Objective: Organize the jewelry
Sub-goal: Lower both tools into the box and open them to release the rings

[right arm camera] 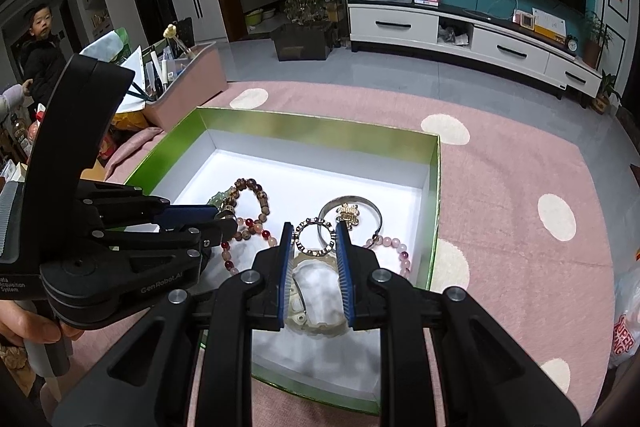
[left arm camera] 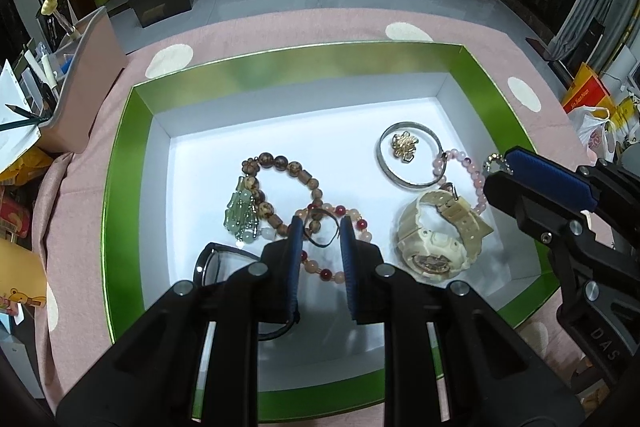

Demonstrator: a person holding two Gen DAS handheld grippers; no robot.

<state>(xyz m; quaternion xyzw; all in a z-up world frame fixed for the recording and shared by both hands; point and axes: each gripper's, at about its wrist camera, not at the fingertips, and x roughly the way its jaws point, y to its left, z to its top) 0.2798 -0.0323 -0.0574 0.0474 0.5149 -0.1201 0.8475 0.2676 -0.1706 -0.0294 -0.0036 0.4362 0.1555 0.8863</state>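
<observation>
The right gripper (right arm camera: 311,239) is clenched on a small beaded ring (right arm camera: 313,237), held up between its pads over the watch (right arm camera: 320,291) in the green box (right arm camera: 434,211). The left gripper (left arm camera: 321,233) grips a thin dark loop (left arm camera: 320,229), pinched at the tips above the red-and-peach bracelet (left arm camera: 352,223).

The main risk, as I judge it, is the ring: it is caught only across its edge, so a slight easing or twist could flip it out, and it would drop onto the watch or past the box wall onto the pink cloth (right arm camera: 520,167). The dark loop looks limp and sits near the very tips, so it may slide free or snag the bracelet beneath. The two grippers also work close together over the box and could knock each other.

The left view shows most of the box floor: the wooden-bead bracelet (left arm camera: 288,179) with its green pendant (left arm camera: 240,215) left of the watch (left arm camera: 432,239), the bangle (left arm camera: 410,153) with a gold charm (left arm camera: 405,146) inside it beyond the watch, the pink bracelet (left arm camera: 466,167) beside that, and glasses (left arm camera: 224,263) by the near wall. The right gripper (left arm camera: 496,165) enters from the side, its load barely visible. The right view shows the ring whole, and the left gripper (right arm camera: 224,217) in profile; whether the loop is properly seated cannot be told there.
</observation>
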